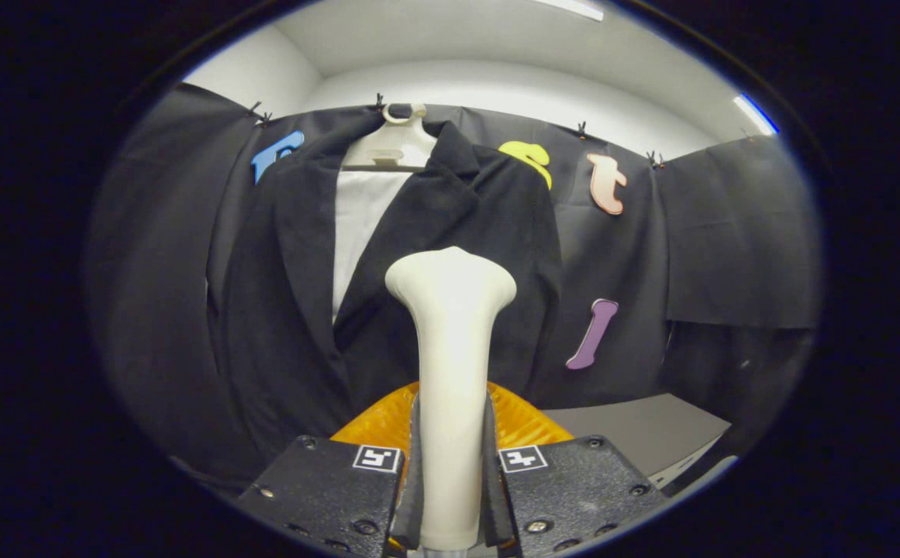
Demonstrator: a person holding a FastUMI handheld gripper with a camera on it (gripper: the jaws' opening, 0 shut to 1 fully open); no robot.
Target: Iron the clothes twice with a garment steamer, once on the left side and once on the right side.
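Observation:
My gripper (pixel 450 465) is shut on the cream handle of the garment steamer (pixel 451 349), both fingers pressing its sides. The steamer rises upright between the fingers, its wide head (pixel 450 279) level with the jacket's chest. Beyond it hangs a black jacket (pixel 294 310) on a cream hanger (pixel 397 143), with a white lining or shirt (pixel 360 225) in the open front. The steamer head sits before the jacket's right panel, just right of the opening. I cannot tell whether the head touches the cloth.
An orange ribbed piece (pixel 376 422) shows behind the fingers, on both sides of the handle. A grey surface (pixel 636 430) lies to the lower right. Black cloth covers the wall behind and beside the jacket.

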